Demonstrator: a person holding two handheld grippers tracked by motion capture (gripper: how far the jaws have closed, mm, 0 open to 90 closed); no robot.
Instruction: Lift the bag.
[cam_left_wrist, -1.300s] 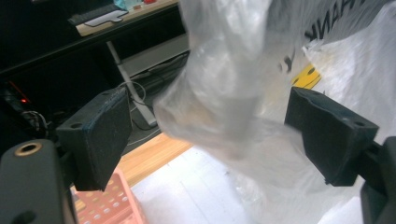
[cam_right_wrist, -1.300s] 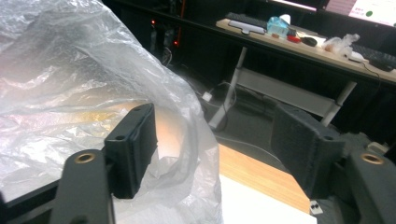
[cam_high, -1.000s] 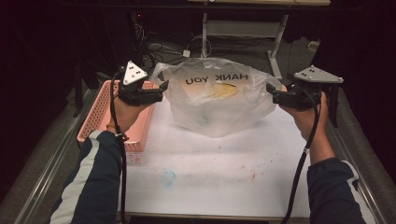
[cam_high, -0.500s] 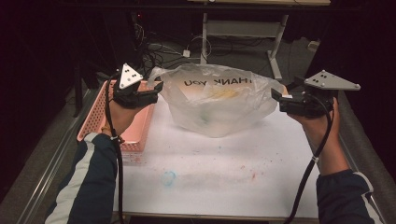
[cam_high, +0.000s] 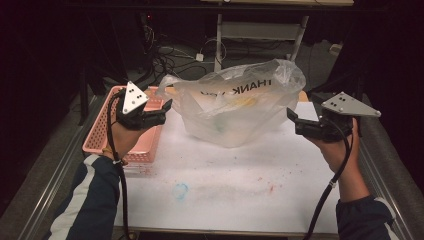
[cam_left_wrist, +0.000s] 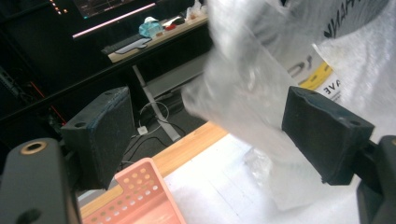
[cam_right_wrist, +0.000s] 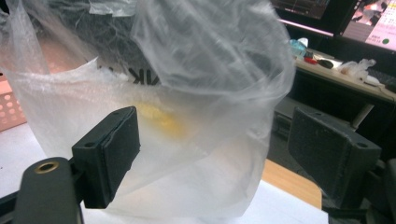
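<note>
A white table stained with faint marks is set before a dark background. At its left edge a pink basket is seen. Just beside it the left gripper is held, jaws wide, having just been opening, nothing pressed between them. A clear plastic bag stands at the table's middle. At its right the right gripper is held, jaws wide, clear of the bag.

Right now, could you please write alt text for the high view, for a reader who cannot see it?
A clear plastic bag printed with "THANK YOU" stands on a white table, between two hand-held tools with open jaws. The left tool hovers over a pink perforated basket near the bag's left side; the right tool is near its right side, and neither grips the bag.
</note>
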